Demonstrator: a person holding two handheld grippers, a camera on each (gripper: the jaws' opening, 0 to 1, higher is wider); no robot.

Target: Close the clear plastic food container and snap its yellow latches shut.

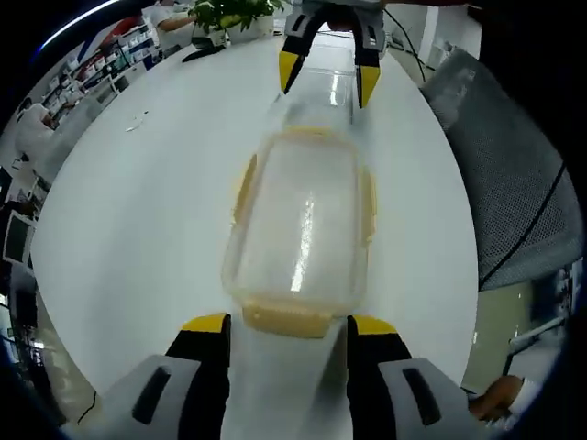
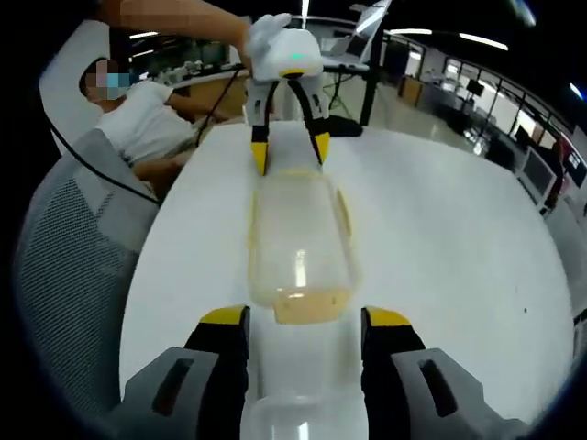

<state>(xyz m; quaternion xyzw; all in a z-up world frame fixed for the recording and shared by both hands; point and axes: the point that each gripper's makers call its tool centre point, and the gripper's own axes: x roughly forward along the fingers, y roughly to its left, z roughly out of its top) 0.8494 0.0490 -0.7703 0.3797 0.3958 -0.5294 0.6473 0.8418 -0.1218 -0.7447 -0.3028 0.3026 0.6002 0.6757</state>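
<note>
Clear plastic container, lid on, lying flat on the white table; all places below are taken from it.

- My left tool: at its near short end in the left gripper view, jaws apart, straddling the yellow end latch without gripping.
- Yellow side latches: along both long edges; whether snapped down, I cannot tell.
- My right tool: at its opposite short end in the right gripper view, jaws apart, nothing clamped.
- Grey mesh chair: beyond the table edge beside it.
- Potted plant: far past it.
</note>
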